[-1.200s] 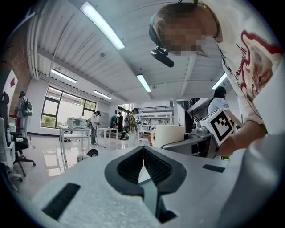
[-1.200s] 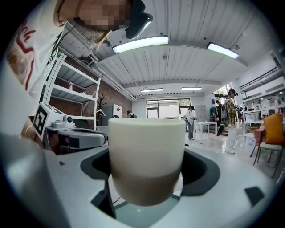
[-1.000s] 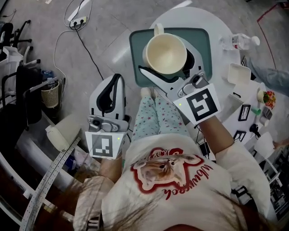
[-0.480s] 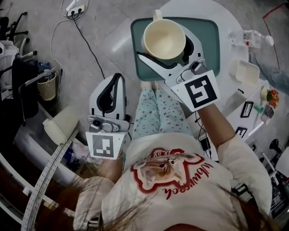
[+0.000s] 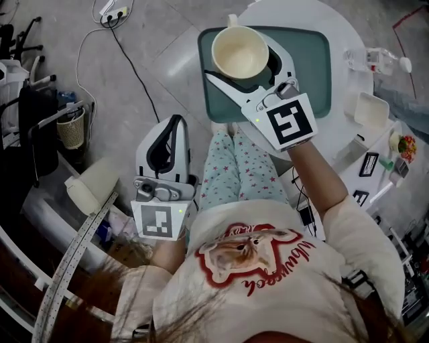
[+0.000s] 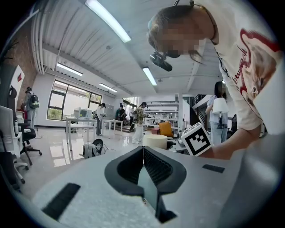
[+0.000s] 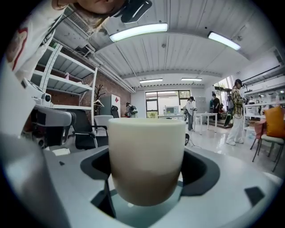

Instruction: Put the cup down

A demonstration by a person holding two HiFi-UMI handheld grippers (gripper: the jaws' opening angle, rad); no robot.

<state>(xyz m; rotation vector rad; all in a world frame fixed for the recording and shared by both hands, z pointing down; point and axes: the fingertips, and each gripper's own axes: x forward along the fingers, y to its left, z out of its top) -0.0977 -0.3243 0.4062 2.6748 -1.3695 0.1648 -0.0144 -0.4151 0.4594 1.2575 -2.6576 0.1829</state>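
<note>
The cup [image 5: 240, 52] is cream, the tray [image 5: 315, 80] teal, the table [image 5: 352, 37] white. The left gripper [image 5: 175, 122] and right gripper [image 5: 238, 59] are white with black-and-white square markers. The trousers [image 5: 231, 171] are pale green with red stars.

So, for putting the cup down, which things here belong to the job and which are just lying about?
In the job: cream mug with a handle, held in the right claw; teal rectangular tray beneath it; round white table.

Lying about: clear plastic bottle; white square tub; woven wastebasket; white power strip; left claw, shut and empty.
</note>
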